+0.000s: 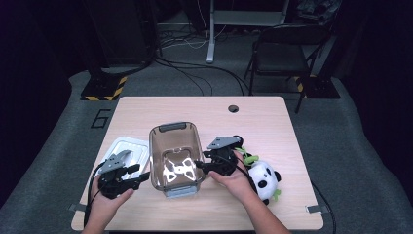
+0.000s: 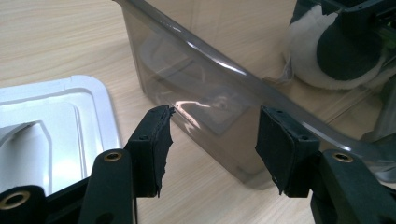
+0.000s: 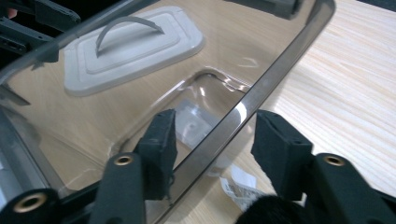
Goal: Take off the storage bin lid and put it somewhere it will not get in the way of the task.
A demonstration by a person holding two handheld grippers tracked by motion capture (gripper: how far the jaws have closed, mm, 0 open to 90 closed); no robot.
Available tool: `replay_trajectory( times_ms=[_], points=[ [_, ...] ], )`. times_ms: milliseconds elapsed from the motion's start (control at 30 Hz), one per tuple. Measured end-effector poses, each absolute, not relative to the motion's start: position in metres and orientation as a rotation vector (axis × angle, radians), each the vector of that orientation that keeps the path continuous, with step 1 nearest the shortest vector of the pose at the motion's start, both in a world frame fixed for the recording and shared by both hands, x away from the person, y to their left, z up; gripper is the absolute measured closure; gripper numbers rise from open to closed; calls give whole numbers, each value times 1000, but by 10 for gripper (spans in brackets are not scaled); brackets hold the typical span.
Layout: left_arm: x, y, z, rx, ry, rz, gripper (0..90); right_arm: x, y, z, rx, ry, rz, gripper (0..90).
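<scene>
Container [image 1: 175, 158]: clear smoky plastic tub, upright on the wooden surface [image 1: 272, 122], between both grippers.
Lid [image 1: 127, 148]: white, flat, just left of the container.
Left gripper [image 1: 144, 175]: at the container's left wall, jaws apart, straddling its near corner without pressing.
Right gripper [image 1: 198, 165]: jaws part open astride the container's right rim, pads not touching.
Panda toy [image 1: 264, 180]: right of the container.

Dark room, grey carpet [image 1: 341, 146] covering the floor, black folding chair [image 1: 285, 53] sitting behind the wooden counter [image 1: 195, 109], cables [image 1: 195, 73] trailing around.
</scene>
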State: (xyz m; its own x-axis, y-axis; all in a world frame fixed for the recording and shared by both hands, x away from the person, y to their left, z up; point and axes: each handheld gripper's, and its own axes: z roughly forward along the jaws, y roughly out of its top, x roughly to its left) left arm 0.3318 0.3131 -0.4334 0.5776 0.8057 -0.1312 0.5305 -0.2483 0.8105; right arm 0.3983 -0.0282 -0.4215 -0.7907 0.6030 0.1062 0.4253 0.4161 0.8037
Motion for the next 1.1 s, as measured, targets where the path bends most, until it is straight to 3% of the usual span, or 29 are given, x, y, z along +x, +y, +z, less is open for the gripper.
replay_trajectory(
  times_ms=[600,667,733,800,1100],
  points=[
    [339,341,-425,1819,1157,444,441,388,-32,-418,771,2517,1244,654],
    [341,342,-424,1812,1155,444,441,387,-34,-419,788,2521,1232,631],
    [343,343,-421,1805,1152,445,441,387,-37,-420,804,2530,1279,537],
    [346,344,-418,1792,1145,449,440,384,-41,-418,837,2525,1347,502],
    [364,341,-418,1783,1122,432,388,372,-80,-401,873,2383,1366,458]
  ],
)
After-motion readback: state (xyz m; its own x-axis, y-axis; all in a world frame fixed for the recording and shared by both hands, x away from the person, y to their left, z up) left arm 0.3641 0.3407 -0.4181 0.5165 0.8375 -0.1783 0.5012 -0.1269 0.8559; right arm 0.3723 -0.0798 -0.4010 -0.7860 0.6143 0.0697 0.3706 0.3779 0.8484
